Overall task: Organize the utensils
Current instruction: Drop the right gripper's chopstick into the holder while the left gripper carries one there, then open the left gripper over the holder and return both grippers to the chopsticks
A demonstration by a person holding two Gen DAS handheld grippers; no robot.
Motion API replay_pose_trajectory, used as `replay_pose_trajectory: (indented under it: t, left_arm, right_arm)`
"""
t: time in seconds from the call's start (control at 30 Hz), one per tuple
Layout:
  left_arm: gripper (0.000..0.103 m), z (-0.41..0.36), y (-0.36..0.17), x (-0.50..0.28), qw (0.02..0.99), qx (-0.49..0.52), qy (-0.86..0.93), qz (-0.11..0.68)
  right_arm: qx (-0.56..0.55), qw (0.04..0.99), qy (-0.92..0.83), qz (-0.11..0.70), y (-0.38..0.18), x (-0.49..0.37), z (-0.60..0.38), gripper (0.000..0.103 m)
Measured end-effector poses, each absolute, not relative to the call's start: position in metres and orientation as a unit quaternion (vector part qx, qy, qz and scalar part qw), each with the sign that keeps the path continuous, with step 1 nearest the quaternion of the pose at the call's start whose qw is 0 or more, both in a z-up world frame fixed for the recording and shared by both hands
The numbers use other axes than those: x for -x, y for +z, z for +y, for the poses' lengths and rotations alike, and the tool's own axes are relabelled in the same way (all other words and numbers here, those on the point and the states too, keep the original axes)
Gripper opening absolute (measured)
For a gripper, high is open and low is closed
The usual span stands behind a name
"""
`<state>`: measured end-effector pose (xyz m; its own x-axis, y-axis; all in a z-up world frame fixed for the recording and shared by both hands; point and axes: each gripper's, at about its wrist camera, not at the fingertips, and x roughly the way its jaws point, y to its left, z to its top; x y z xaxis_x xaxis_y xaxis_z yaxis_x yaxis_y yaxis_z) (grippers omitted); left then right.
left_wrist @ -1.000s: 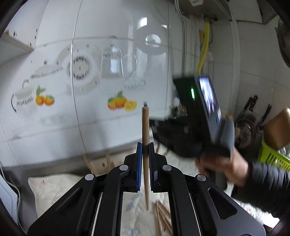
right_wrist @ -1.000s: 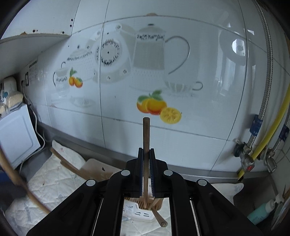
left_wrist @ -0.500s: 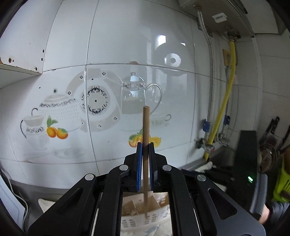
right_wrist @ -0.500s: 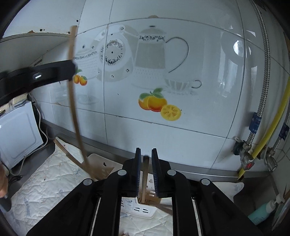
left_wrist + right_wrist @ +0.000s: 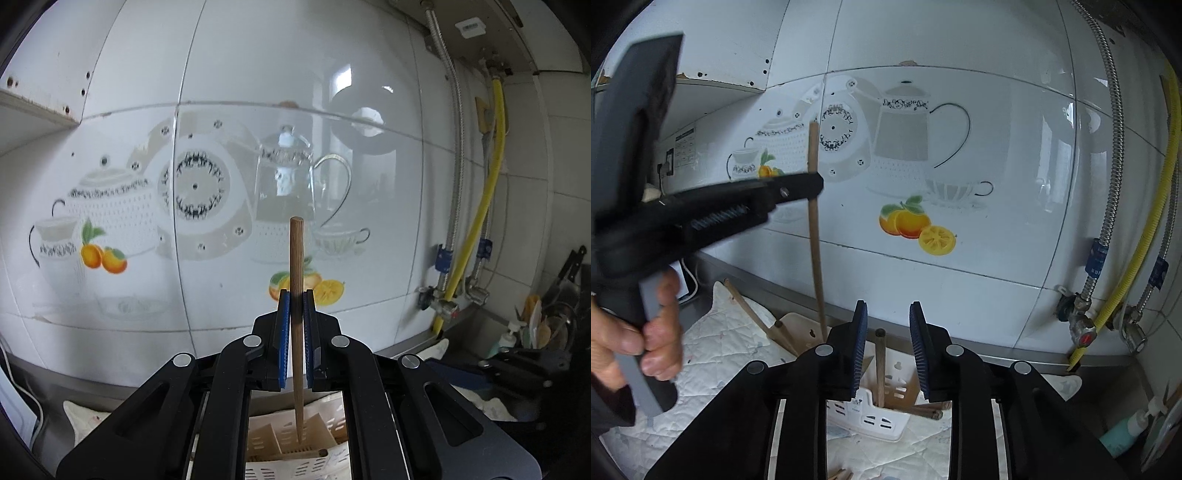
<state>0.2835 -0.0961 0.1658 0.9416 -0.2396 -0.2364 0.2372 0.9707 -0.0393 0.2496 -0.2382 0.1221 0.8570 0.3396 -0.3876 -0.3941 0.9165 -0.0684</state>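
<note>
The left gripper [image 5: 812, 186] and its upright chopstick [image 5: 816, 236] block the holder [image 5: 871, 417] from the left; its right side lies free.

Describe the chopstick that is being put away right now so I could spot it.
Start at the tiled wall with the teapot picture, then drop to the white slotted holder below it. The chopstick stands upright, pinched in the left hand-held gripper, its tip inside the holder; the others lie loose or already stand in the holder.
</note>
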Motion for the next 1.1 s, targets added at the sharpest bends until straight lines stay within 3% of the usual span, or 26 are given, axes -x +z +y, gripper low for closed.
replay_pose_trajectory:
  t: [0.4, 0.7, 0.9, 1.1]
  left_arm:
    - [0.006, -0.096, 0.135, -0.293, 0.978, -0.003, -0.129, 0.165]
    - [0.009, -0.092, 0.149, -0.274, 0.979, 0.003, -0.135, 0.155]
    - [0.017, -0.079, 0.160, -0.228, 0.981, -0.007, -0.134, 0.139]
    - [0.028, -0.059, 0.135, -0.172, 0.977, -0.013, -0.129, 0.170]
  right_arm:
    - [0.049, 0.958, 0.197, 0.202, 0.103, -0.218, -0.253, 0.025]
    - [0.030, 0.952, 0.204, 0.228, 0.077, -0.164, -0.268, 0.029]
    - [0.021, 0.935, 0.205, 0.287, 0.032, -0.126, -0.267, 0.028]
    - [0.002, 0.919, 0.192, 0.344, -0.019, -0.094, -0.266, 0.026]
